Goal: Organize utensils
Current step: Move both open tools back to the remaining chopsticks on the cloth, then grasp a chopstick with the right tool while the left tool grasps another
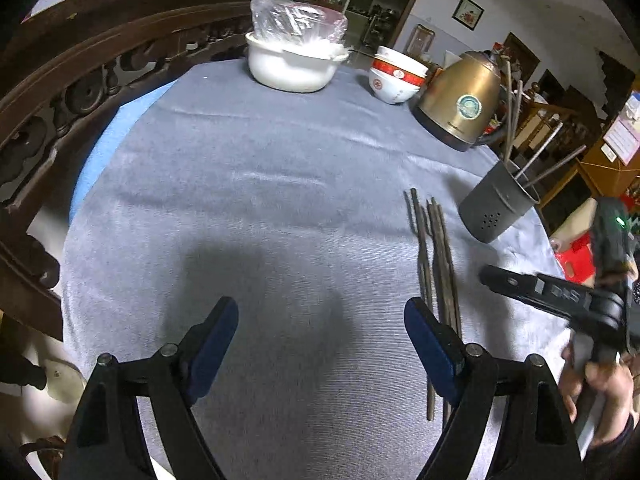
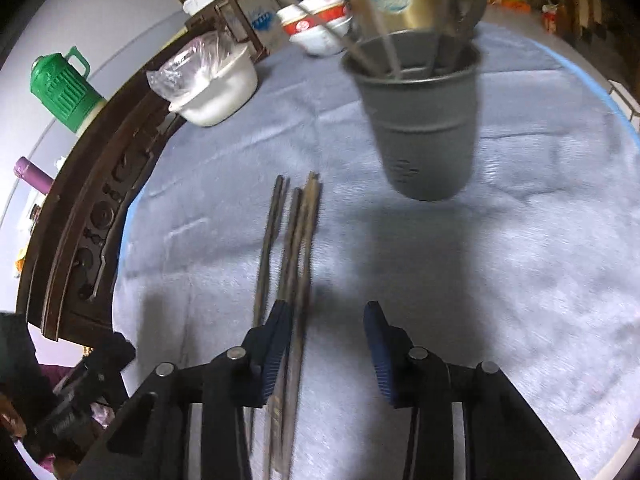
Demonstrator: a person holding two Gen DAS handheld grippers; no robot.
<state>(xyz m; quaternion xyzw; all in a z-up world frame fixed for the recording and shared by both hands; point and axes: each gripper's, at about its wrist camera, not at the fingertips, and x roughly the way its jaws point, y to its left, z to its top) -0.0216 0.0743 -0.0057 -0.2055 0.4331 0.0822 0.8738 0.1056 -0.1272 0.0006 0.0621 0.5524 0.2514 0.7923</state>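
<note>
1. Dark wooden chopsticks [image 2: 294,264]: a loose bundle of slim, straight sticks lying flat on the counter [image 1: 248,208]. Their long axes run roughly parallel, pointing away from both cameras toward the holder and the kettle. Near ends pass under the inner finger of each pair of tongs.
2. Grey utensil holder [image 2: 422,120]: tapered cylinder, matte finish, small drain holes near the base. It stands upright just beyond and to the right of the chopsticks' far tips. Several thin sticks lean inside it, ends fanning upward.
3. Left tongs [image 1: 320,344]: black frame, blue ribbed pads, spread wide, gripping nothing, above bare cloth left of the bundle.
4. Right tongs [image 2: 330,344]: same build, parted and unloaded; the left pad overlaps the bundle, contact unclear.
5. Counter covering: grey-blue woven cloth, finely ribbed.
6. Brass-coloured kettle [image 1: 460,100]: glossy metal, behind the holder.
7. Red-and-white bowls [image 1: 394,78]: stacked ceramic.
8. White pot [image 1: 288,66]: rounded, holding a clear plastic bag.
</note>
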